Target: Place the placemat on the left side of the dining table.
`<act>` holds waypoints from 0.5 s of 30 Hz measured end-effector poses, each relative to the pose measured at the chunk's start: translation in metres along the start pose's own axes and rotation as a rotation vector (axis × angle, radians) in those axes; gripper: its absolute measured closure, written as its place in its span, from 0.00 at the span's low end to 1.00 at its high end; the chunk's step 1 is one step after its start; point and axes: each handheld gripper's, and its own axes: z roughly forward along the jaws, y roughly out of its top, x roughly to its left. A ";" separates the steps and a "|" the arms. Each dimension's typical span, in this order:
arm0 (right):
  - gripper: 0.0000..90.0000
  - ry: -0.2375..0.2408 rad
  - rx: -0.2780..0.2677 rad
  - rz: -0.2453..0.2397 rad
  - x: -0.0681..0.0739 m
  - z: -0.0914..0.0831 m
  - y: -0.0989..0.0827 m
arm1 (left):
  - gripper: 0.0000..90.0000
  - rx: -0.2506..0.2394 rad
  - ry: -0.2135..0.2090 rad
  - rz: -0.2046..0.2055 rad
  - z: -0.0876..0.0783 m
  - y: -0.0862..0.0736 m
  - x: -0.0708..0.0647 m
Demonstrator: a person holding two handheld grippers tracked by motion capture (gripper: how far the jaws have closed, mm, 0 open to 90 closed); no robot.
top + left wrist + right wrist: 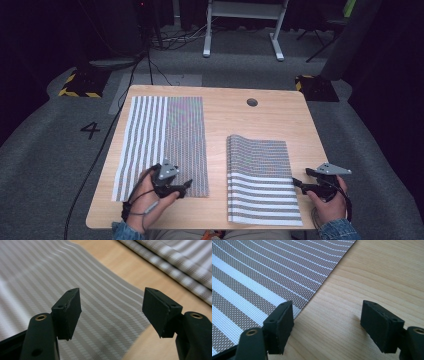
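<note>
Both your hand-held grippers are gaping, empty. Right hand-held gripper [299, 182] sits just right of the folded striped placemat [261, 177]; left hand-held gripper [186, 186] hovers over the flat placemat's [162, 142] near-right corner on the counter [225, 115].

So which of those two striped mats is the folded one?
The right-hand mat, near the right gripper: its far edge humps up in a fold. The left mat lies spread flat in a single layer.
</note>
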 end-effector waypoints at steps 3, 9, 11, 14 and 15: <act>0.30 0.000 0.000 0.000 0.000 0.000 0.000 | 0.35 0.047 -0.014 0.017 0.018 0.001 -0.015; 0.30 0.000 0.000 0.000 0.000 0.000 0.000 | 0.35 0.114 0.008 0.038 0.046 -0.001 -0.027; 0.30 0.000 0.000 0.000 0.000 0.000 0.000 | 0.35 0.135 0.008 0.028 0.051 -0.003 -0.028; 0.30 0.000 0.000 0.000 0.000 0.000 0.000 | 0.37 0.124 0.004 0.027 0.053 -0.005 -0.026; 0.30 0.000 0.000 0.000 0.000 0.000 0.000 | 0.37 0.123 0.014 0.030 0.052 -0.005 -0.026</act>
